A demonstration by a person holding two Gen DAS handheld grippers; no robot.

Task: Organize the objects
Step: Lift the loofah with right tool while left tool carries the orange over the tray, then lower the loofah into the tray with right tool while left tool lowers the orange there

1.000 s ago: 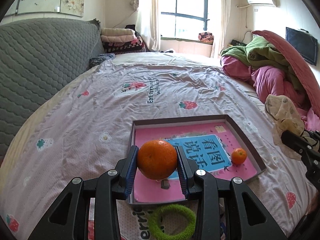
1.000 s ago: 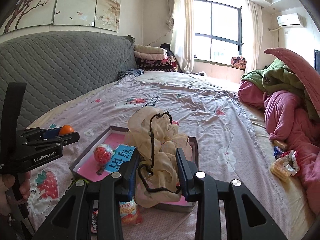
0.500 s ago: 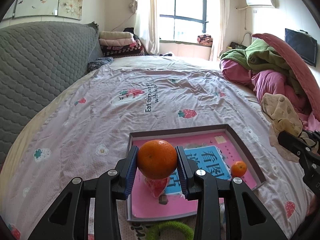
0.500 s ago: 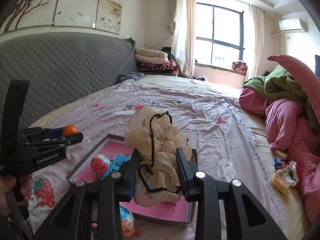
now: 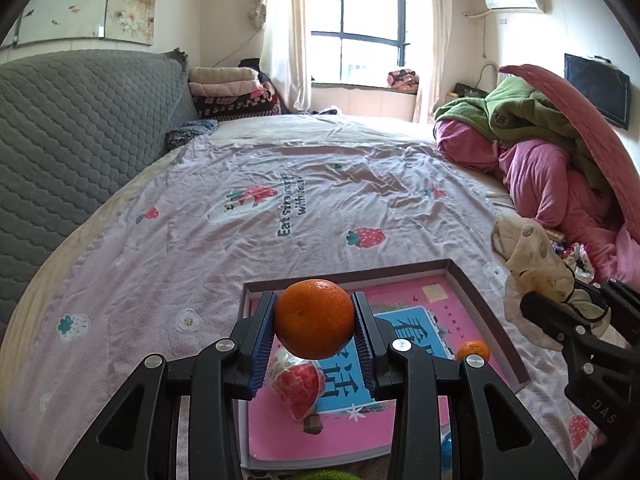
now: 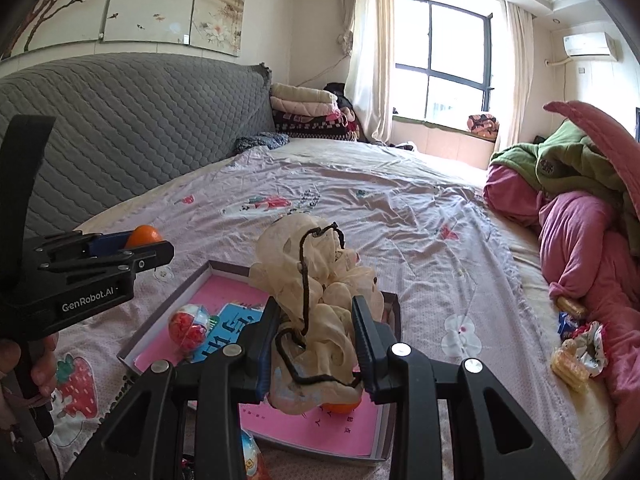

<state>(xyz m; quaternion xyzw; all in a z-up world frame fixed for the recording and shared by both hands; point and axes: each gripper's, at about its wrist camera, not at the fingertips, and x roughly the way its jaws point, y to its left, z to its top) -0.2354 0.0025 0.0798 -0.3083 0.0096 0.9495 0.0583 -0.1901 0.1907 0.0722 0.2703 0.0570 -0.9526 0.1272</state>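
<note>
The orange (image 5: 315, 324) I'm carrying sits pinched between the ribbed pads of my left claw (image 5: 315, 334), held in the air above the near-left part of the shallow box (image 5: 486, 300) on the bed (image 5: 280, 208). My right claw (image 6: 316, 344) is squeezed on a bundled cream cloth (image 6: 316, 280) with a dark cord, hanging over the box's right half. Inside the box already lie a small orange (image 5: 473, 351) and a red wrapped egg-shaped toy (image 5: 298, 388), so I judge the sorting partly done; both loads I hold are not yet set down. Snack packets (image 6: 572, 356) well to the right of the box look unsorted too. Only the right view shows those packets and a hand (image 6: 24, 364) gripping the left handle; only the left view shows the small orange clearly, and a green ring (image 5: 328, 474) just in front of the box.
</note>
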